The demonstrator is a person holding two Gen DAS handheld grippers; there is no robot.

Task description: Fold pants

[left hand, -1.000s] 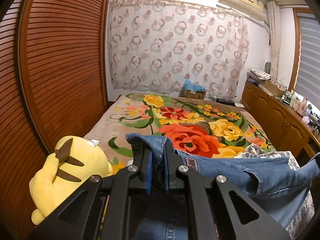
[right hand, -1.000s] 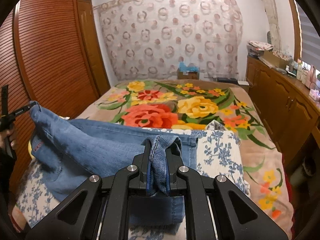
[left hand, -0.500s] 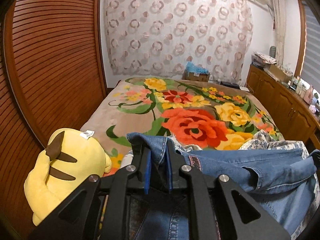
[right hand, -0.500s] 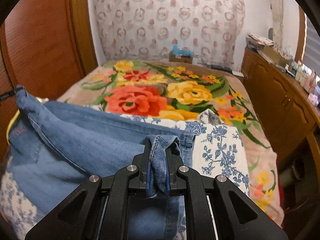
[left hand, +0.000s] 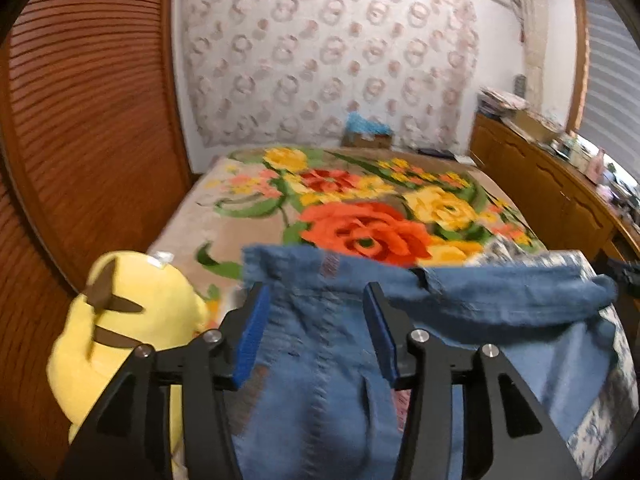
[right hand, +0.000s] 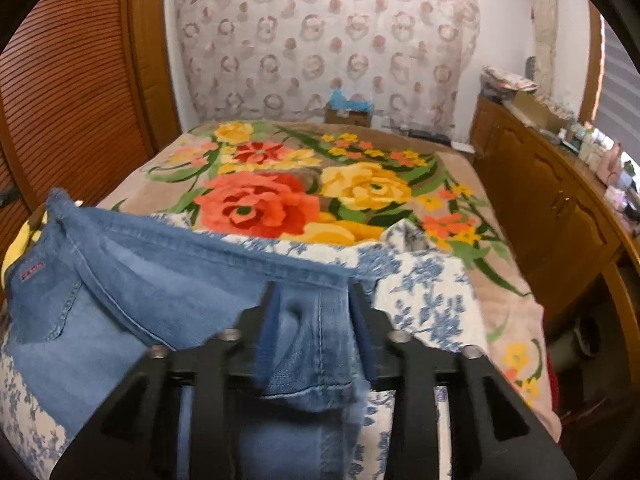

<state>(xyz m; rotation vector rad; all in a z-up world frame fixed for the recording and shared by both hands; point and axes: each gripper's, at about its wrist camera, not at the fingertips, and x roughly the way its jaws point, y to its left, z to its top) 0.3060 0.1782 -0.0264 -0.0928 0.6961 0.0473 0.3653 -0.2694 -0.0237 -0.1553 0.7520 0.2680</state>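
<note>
Blue denim pants (left hand: pixel 500 308) lie across the near end of the bed on a blue-and-white floral cloth (right hand: pixel 432 292). My left gripper (left hand: pixel 316 308) is open, its jaws spread either side of the waistband corner, which lies loose between them. My right gripper (right hand: pixel 312 300) is open too, with the hem end of the pants (right hand: pixel 168 276) slack between its blue pads (right hand: pixel 266 320). The denim runs from one gripper to the other.
A yellow plush toy (left hand: pixel 124 316) sits left of the pants by the slatted wooden wardrobe (left hand: pixel 80 128). The flowered blanket (right hand: pixel 320 184) covers the bed beyond. A wooden cabinet (right hand: pixel 552 200) with clutter runs along the right side.
Both grippers have opened and let go of the denim they were clamping. The pants have dropped lower onto the bed.
</note>
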